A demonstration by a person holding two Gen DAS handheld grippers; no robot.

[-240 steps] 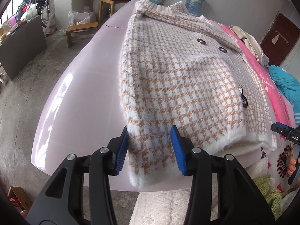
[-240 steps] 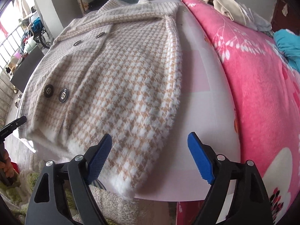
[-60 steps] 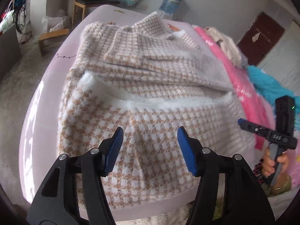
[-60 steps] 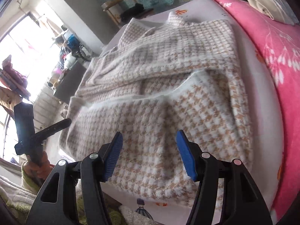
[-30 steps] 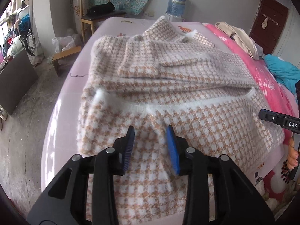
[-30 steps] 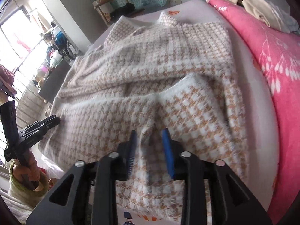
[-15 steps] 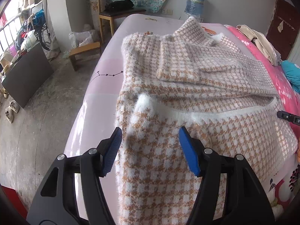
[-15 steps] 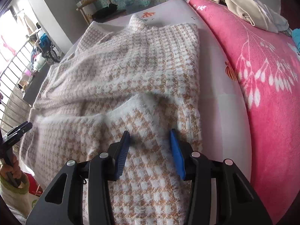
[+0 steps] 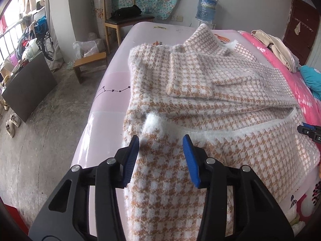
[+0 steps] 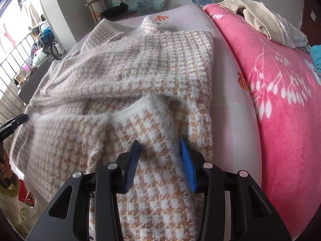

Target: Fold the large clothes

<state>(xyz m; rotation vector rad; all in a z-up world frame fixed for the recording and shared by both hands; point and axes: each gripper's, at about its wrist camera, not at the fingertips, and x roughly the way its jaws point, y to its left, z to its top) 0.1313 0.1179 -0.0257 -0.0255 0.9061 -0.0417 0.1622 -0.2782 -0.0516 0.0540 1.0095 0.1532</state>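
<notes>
We see the houndstooth cardigan (image 9: pixel 210 108) spread across the pale pink bed (image 9: pixel 112 92), its hem folded up over the body near the bed's near edge. Our left hand-held gripper (image 9: pixel 160 156) is closing, pads either side of the folded hem's left corner, not yet pinching. Our right hand-held gripper (image 10: pixel 159 158) is closing too, the fuzzy right edge between its pads, still loose. A pink blanket (image 10: pixel 280 92) lies along the bed's right side.

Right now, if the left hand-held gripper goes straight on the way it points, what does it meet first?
Most likely the folded-up hem of the houndstooth coat. The closing left hand-held gripper has fabric between its jaws; depth unclear.
</notes>
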